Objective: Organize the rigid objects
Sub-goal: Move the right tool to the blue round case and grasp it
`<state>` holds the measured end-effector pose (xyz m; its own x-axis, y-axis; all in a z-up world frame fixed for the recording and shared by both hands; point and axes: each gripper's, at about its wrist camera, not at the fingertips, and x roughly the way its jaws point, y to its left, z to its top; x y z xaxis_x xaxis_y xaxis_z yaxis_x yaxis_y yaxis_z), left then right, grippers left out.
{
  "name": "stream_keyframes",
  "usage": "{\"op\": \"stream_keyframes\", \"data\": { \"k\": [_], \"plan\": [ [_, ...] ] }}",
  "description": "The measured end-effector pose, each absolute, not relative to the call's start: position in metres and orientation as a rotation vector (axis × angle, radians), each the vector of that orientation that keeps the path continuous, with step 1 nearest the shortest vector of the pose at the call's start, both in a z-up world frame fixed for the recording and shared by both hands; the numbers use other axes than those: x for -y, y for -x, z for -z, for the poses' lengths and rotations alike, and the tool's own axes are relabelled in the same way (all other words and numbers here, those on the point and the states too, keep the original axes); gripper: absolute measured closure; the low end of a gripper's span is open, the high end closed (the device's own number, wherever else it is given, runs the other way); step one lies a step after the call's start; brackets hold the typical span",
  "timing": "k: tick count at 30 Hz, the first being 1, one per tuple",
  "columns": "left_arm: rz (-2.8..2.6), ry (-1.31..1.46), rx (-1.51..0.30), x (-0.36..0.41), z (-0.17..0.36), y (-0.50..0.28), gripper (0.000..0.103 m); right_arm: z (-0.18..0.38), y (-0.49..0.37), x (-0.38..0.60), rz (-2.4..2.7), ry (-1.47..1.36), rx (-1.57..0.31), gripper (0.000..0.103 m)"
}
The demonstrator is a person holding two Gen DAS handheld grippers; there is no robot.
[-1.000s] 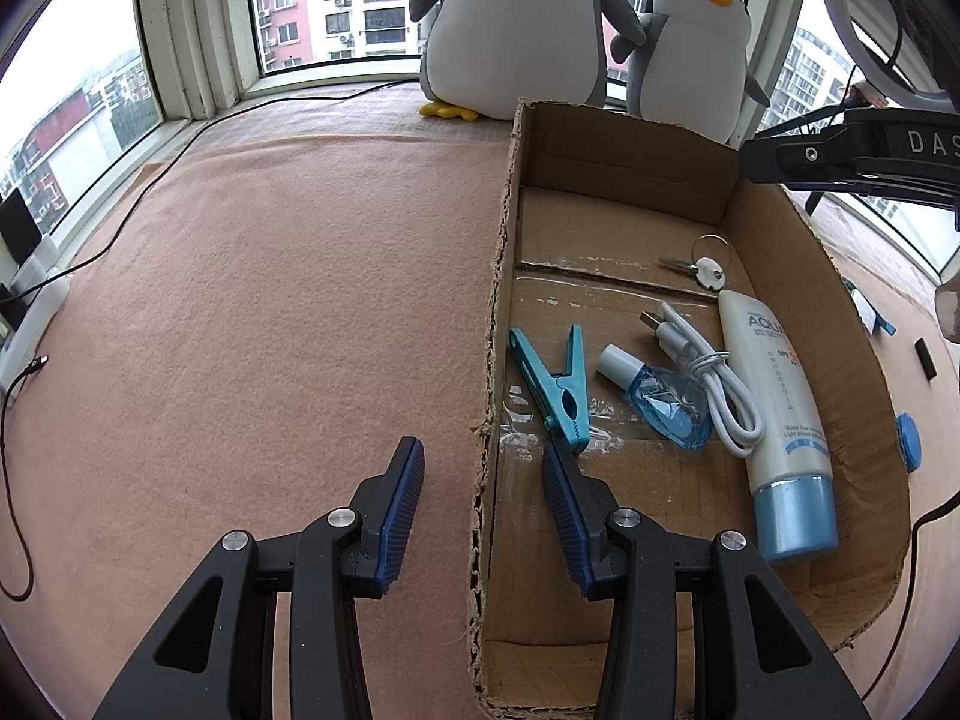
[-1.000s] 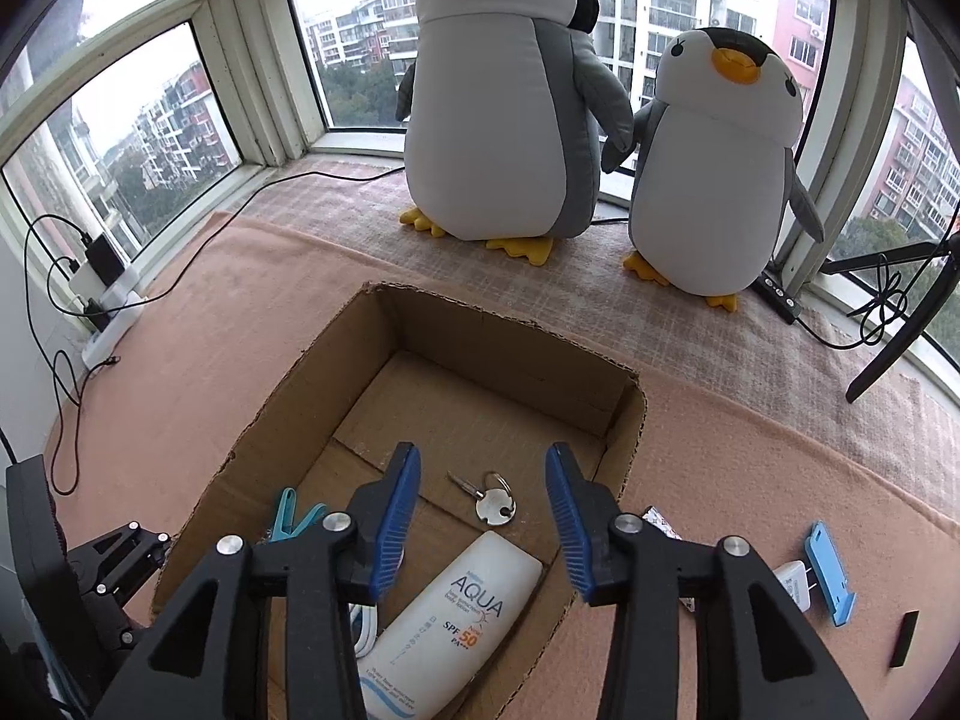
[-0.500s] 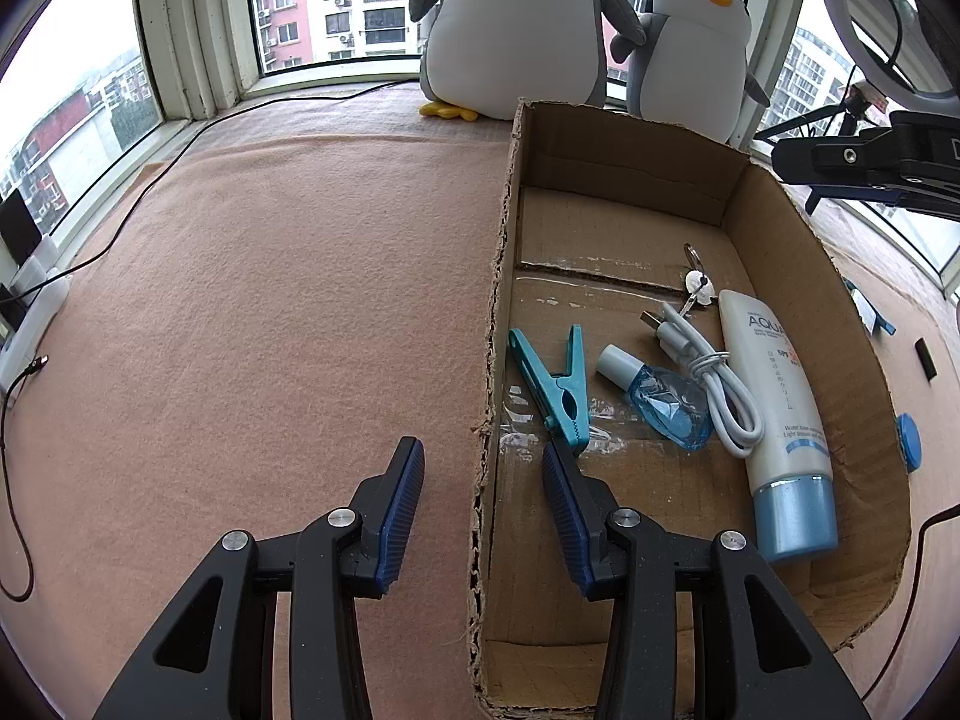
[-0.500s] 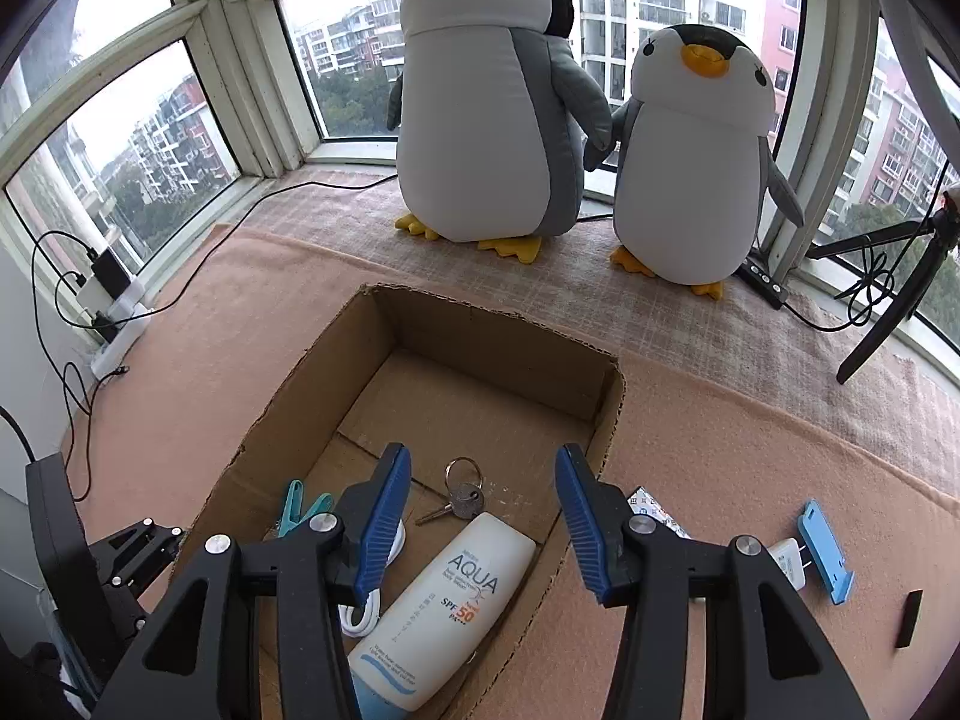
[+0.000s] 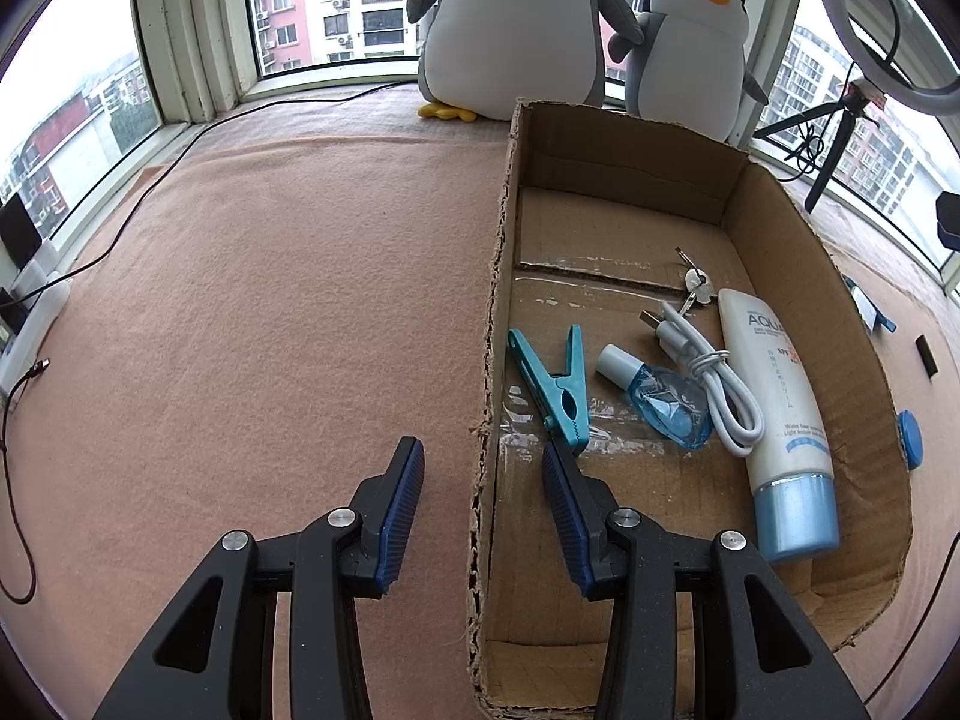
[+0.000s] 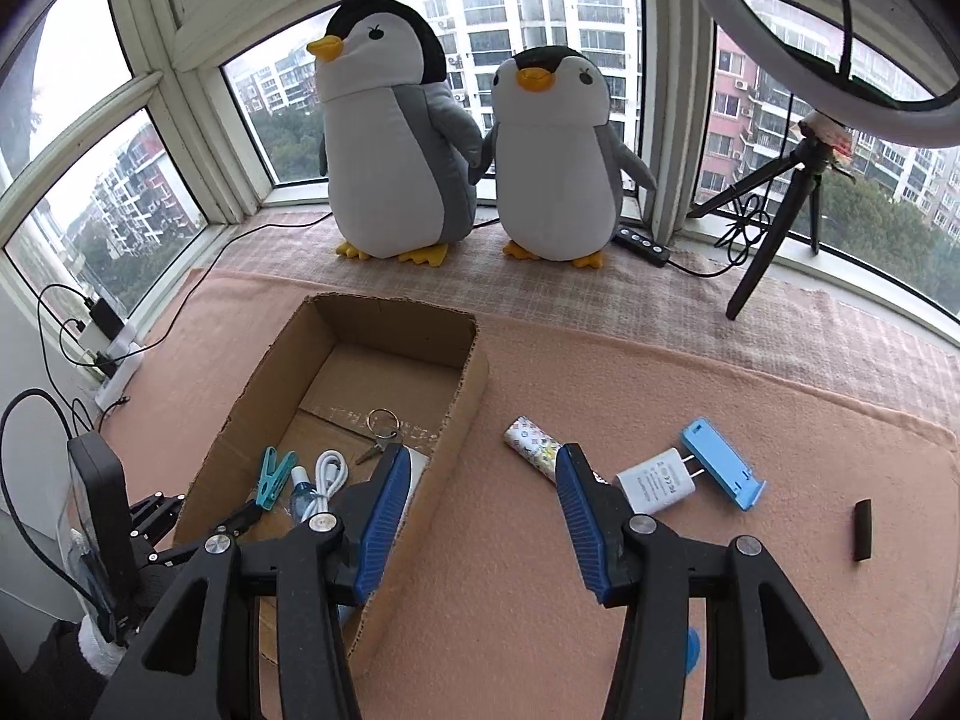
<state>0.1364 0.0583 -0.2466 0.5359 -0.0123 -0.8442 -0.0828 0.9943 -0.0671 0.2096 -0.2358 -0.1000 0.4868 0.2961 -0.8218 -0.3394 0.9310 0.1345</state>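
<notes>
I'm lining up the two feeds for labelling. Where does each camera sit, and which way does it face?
Left wrist: on the left hand-held gripper, open astride the cardboard box's left wall, facing the window; only its own fingers show.
Right wrist: on the right hand-held gripper, open, higher, over the box's right wall; the left gripper shows at lower left.
Shared: box, keys, clothespin, both plush penguins.

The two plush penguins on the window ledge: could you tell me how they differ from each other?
The left penguin is taller and bulkier; the right penguin is shorter and rounder. The left penguin's head turns sideways, beak pointing left, while the right penguin faces the right wrist camera. The left penguin's black cap runs down the back of its head; the right penguin's shows only as a small patch on top. Both stand upright side by side, with white bellies, grey flippers and orange beaks and feet.
</notes>
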Motion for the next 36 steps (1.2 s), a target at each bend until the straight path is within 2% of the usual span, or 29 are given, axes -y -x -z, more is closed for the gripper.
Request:
{"op": "stream_keyframes", "data": {
  "k": [7, 11, 17, 36],
  "plan": [
    [-0.042, 0.103, -1.005, -0.057, 0.247, -0.137, 0.057, 0.102, -0.190, 0.288, -0.293, 0.021, -1.018, 0.056],
    [-0.042, 0.101, -1.005, -0.058, 0.247, -0.136, 0.057, 0.113, -0.177, 0.316, -0.239, 0.002, -1.046, 0.049],
    [-0.042, 0.093, -1.005, -0.056, 0.246, -0.135, 0.057, 0.140, -0.162, 0.342, -0.186, -0.027, -1.105, 0.048],
    [-0.041, 0.096, -1.007, -0.055, 0.247, -0.134, 0.057, 0.208, -0.158, 0.336, -0.144, 0.000, -1.224, 0.048]
  ]
}}
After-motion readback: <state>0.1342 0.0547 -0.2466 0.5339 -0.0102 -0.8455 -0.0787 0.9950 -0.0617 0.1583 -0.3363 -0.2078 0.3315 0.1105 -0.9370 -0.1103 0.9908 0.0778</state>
